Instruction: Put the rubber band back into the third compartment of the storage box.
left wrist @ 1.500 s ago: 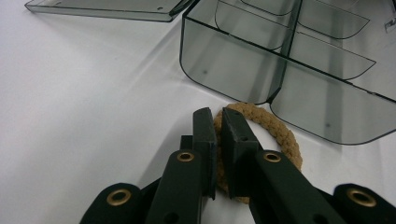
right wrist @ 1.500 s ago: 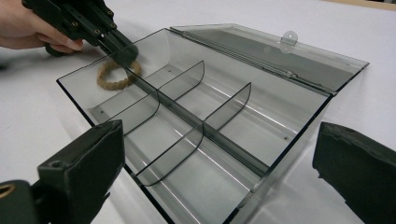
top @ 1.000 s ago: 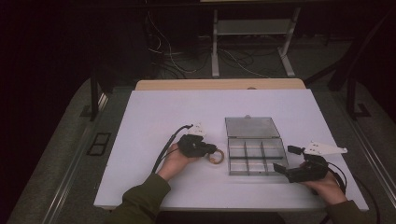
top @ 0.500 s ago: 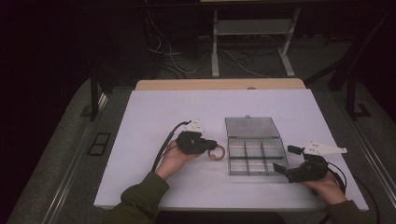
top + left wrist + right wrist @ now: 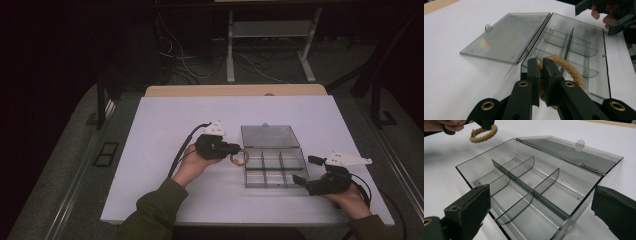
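Rope ring point(image 5: 564, 72), a small loop of braided tan cord, is pinched between the jaws of the left gripper point(image 5: 541, 75), which are pressed together on one side of the loop; in the left gripper view the rest of the ring stands up behind the jaws. In the high view the ring point(image 5: 239, 157) is seen held just at the left edge of the clear compartment box point(image 5: 274, 169), at the level of its near-left cells, and appears to be lifted off the white table point(image 5: 165, 130) rather than resting on it. The box is already opened, with its lid point(image 5: 509, 36) laid flat on the table behind the tray. All six cells, as seen in the right gripper view, are empty, and the dividers point(image 5: 524, 182) are in place. The right gripper point(image 5: 305, 182) is held at the near-right corner of the box with its jaws spread wide on either side of that corner; whether the box wall is touched cannot be told.

The work is judged to be about midway: the ring has been picked up and brought to the box, and the box is open. Left to be done, as far as can be judged, are the carrying of the ring over a cell, its release there, and perhaps the closing of the lid
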The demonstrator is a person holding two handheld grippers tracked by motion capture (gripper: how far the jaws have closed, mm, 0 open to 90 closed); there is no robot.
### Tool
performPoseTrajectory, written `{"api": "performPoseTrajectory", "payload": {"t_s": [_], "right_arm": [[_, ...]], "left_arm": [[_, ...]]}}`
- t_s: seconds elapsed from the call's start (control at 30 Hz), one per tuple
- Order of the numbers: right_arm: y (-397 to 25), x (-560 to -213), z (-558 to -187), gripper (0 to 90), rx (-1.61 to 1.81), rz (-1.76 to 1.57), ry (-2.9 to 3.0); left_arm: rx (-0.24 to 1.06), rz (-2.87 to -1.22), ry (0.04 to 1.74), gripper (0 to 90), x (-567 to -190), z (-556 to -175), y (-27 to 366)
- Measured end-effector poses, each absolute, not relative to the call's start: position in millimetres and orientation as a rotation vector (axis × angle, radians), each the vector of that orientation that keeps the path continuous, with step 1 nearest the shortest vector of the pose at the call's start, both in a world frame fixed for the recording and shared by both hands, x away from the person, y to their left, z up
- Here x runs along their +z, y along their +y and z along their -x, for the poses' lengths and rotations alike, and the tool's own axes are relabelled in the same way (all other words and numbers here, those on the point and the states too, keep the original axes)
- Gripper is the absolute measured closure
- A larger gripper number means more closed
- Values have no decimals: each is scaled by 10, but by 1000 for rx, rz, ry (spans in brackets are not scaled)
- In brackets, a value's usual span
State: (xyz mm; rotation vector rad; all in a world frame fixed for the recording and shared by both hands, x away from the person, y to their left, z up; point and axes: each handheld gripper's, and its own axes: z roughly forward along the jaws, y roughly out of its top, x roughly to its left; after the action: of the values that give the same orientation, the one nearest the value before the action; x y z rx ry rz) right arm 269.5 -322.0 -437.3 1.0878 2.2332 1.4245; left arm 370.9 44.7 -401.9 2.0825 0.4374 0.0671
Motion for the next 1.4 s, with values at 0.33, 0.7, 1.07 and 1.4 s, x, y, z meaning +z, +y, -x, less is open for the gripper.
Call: {"api": "performPoseTrajectory", "payload": {"t_s": [0.33, 0.7, 1.07, 1.4], "right_arm": [[-3227, -4367, -2698, 20, 1432, -1090, 2226], [-3223, -4365, -2696, 20, 1436, -1088, 2227], [-3221, -4362, -2693, 20, 1447, -1090, 2224], [-3217, -4369, -2709, 20, 1448, -1088, 2228]], "left_arm": [[63, -2081, 389, 841, -3926, -3791, 194], [55, -2085, 358, 841, -3870, -3856, -37], [50, -2090, 354, 840, -3888, -3910, -255], [43, -2072, 365, 839, -3922, -3967, -451]]}}
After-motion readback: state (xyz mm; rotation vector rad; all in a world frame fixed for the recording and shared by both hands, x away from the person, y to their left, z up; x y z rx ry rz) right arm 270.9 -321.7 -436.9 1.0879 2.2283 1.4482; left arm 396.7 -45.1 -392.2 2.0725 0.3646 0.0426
